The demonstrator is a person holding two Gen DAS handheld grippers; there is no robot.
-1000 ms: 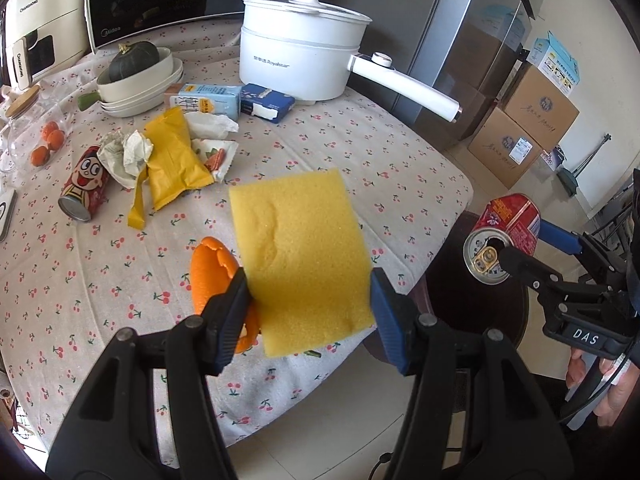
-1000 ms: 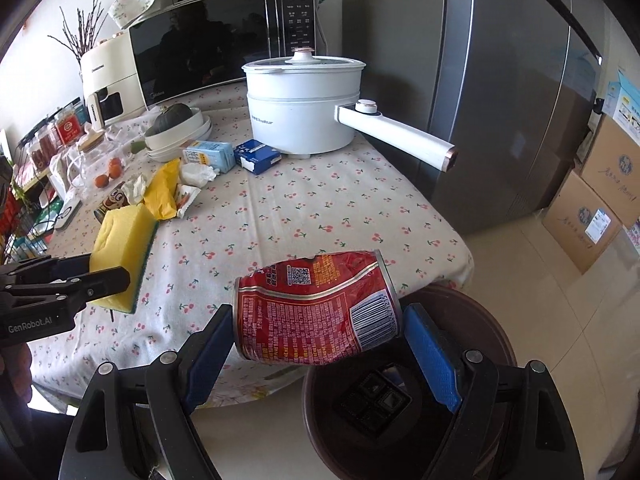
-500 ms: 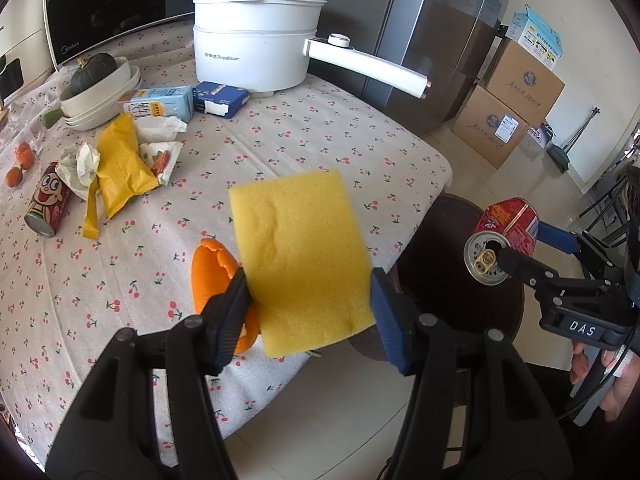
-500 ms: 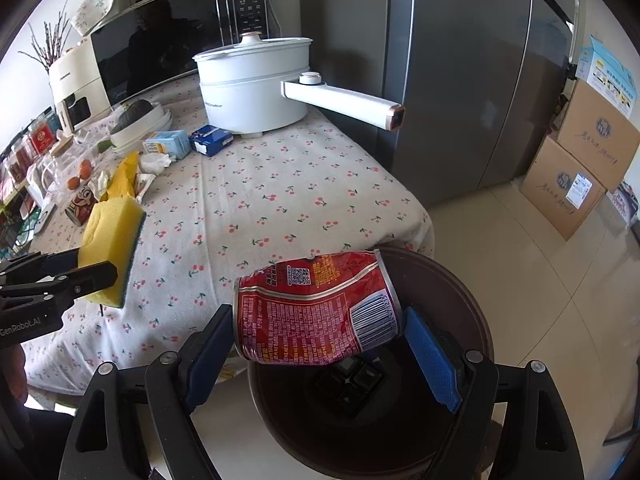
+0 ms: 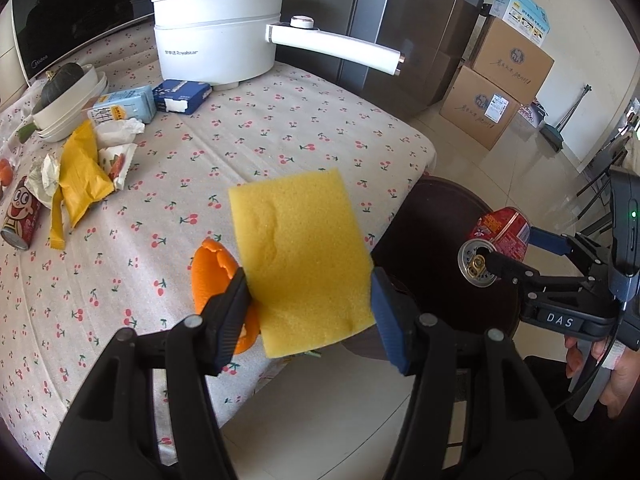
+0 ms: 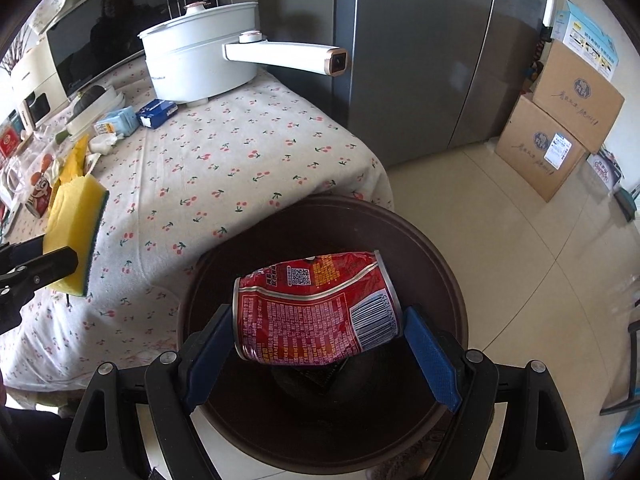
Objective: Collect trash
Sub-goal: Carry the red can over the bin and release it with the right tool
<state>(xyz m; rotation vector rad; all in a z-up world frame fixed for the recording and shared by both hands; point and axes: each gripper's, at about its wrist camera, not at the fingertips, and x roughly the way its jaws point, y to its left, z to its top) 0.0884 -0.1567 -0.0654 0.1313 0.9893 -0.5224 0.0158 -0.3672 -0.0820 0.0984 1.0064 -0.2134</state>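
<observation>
My right gripper (image 6: 316, 332) is shut on a dented red can (image 6: 316, 308), held sideways right above the mouth of a round dark brown bin (image 6: 432, 240) on the floor; in the left wrist view the can (image 5: 500, 240) hangs over that bin (image 5: 432, 208). Between the pads of my left gripper (image 5: 308, 300), which is shut on it, sits a yellow sponge (image 5: 300, 256) with a green underside (image 6: 76, 232), over the table's near corner. An orange peel (image 5: 208, 268) lies on the cherry-print tablecloth (image 5: 248, 128) just behind the sponge.
More litter lies at the table's left: a yellow wrapper (image 5: 80, 176), crumpled paper (image 5: 120, 132), a cartoon can (image 5: 20, 216), a milk carton (image 5: 124, 108). A white pot (image 5: 216, 40) with a long handle stands at the back. Cardboard boxes (image 5: 500, 80) stand on the floor by the fridge.
Both grippers have moved toward the bin and lower. The red can now hangs over the bin's middle instead of its near rim. The sponge has shifted toward the table's corner.
</observation>
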